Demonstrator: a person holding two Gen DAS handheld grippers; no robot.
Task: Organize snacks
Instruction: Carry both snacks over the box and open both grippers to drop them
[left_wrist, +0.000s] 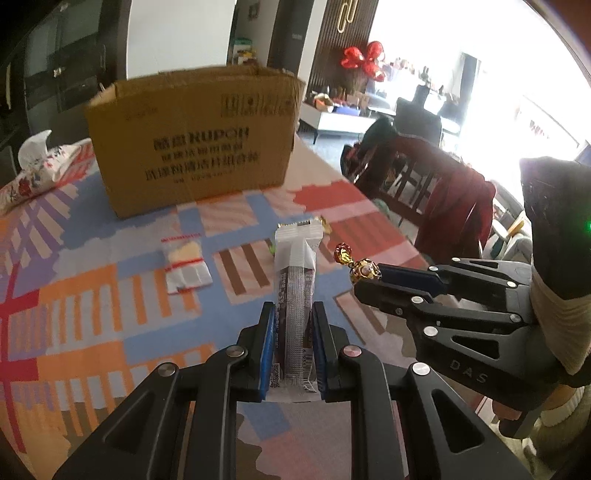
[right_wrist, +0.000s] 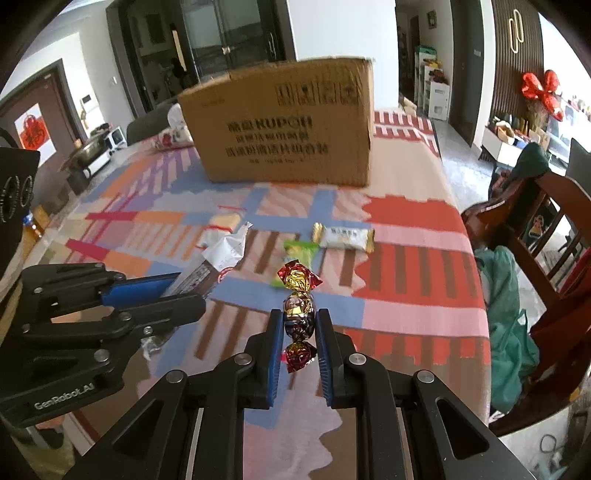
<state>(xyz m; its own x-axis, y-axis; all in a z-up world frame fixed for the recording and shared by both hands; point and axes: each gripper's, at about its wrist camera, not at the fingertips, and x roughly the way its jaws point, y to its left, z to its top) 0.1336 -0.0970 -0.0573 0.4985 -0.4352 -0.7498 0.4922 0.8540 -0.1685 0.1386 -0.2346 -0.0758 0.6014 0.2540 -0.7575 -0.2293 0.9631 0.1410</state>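
My left gripper is shut on a long grey-and-brown snack bar, held above the table. My right gripper is shut on a red-and-gold foil-wrapped candy, also raised; it shows at the right of the left wrist view. An open cardboard box stands at the far side of the table, also in the right wrist view. On the cloth lie a clear zip bag of snacks, a green packet and a white-and-gold bar.
The table has a colourful patterned cloth. A tissue pack lies left of the box. Wooden chairs draped with red clothing stand along the table's right edge.
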